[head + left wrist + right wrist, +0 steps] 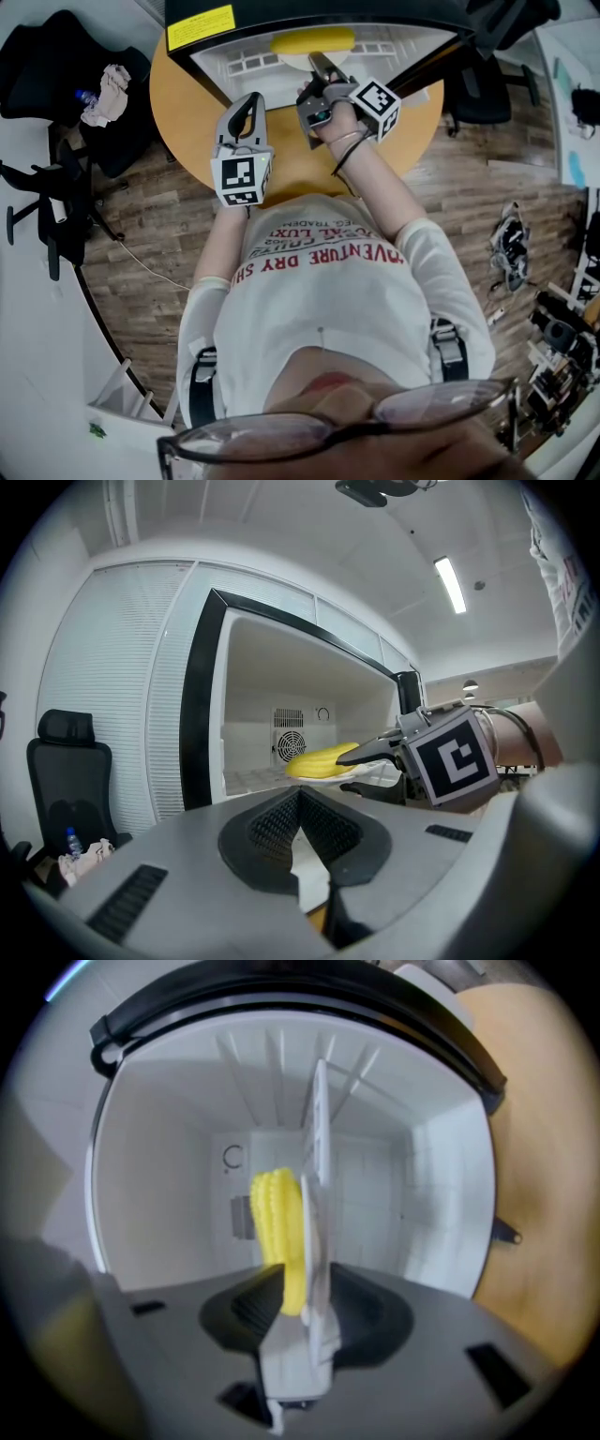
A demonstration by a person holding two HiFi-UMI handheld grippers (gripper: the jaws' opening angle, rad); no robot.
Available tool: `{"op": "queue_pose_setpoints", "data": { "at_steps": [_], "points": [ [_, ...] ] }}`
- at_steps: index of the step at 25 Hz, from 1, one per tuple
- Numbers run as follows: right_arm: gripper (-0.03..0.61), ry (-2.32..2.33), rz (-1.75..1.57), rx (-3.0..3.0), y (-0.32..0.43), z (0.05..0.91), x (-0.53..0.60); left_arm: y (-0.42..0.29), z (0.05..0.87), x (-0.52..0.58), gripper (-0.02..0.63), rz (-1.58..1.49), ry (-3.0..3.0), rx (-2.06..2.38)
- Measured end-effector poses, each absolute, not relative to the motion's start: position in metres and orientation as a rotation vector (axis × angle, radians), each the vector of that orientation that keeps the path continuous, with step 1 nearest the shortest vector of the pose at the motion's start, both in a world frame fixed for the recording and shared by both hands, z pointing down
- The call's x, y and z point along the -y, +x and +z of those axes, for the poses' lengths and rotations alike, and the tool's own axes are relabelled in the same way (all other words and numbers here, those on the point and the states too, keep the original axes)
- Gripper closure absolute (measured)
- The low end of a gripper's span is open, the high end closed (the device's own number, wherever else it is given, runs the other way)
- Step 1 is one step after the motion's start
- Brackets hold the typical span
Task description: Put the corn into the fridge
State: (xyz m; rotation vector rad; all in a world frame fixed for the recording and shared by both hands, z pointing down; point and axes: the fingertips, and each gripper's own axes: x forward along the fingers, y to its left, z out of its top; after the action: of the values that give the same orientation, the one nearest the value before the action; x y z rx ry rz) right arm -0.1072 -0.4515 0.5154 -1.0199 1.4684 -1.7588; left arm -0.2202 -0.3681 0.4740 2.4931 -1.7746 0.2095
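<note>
Looking light, hard and bumpy, the corn (274, 1222) wants holding at its middle. Right gripper (302, 1312) gapes loosely around it; left gripper (300, 794) is pinched closed, empty.

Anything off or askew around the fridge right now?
Nothing stands out. The corn lies on the shelf inside the open fridge, its near end between the right tongs, which stand open. No spill or damage visible.

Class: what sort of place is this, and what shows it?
Probably an office or lab workroom, not a kitchen: a black office chair, a small fridge set on a round table, and ceiling strip lights.
</note>
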Motion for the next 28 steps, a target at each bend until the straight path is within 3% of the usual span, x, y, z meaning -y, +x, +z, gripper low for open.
{"op": "queue_pose_setpoints", "data": {
  "at_steps": [11,17,22,28],
  "points": [
    [0.403,-1.010,-1.681,-1.574,-0.089,0.505,0.409,-0.208,0.475,0.354,0.589,0.209,2.504,1.752],
    [0.531,-1.065,-1.655,-1.695,-0.071,0.509,0.374,-0.198,0.476,0.338,0.589,0.211,2.472,1.776],
    [0.546,-1.083,-1.614,-1.853,-0.057,0.506,0.358,-0.181,0.468,0.325,0.588,0.173,2.443,1.809],
    [0.549,-1.184,-1.289,-2.261,-0.044,0.494,0.343,-0.161,0.461,0.307,0.589,0.170,2.433,1.835]
  ]
}}
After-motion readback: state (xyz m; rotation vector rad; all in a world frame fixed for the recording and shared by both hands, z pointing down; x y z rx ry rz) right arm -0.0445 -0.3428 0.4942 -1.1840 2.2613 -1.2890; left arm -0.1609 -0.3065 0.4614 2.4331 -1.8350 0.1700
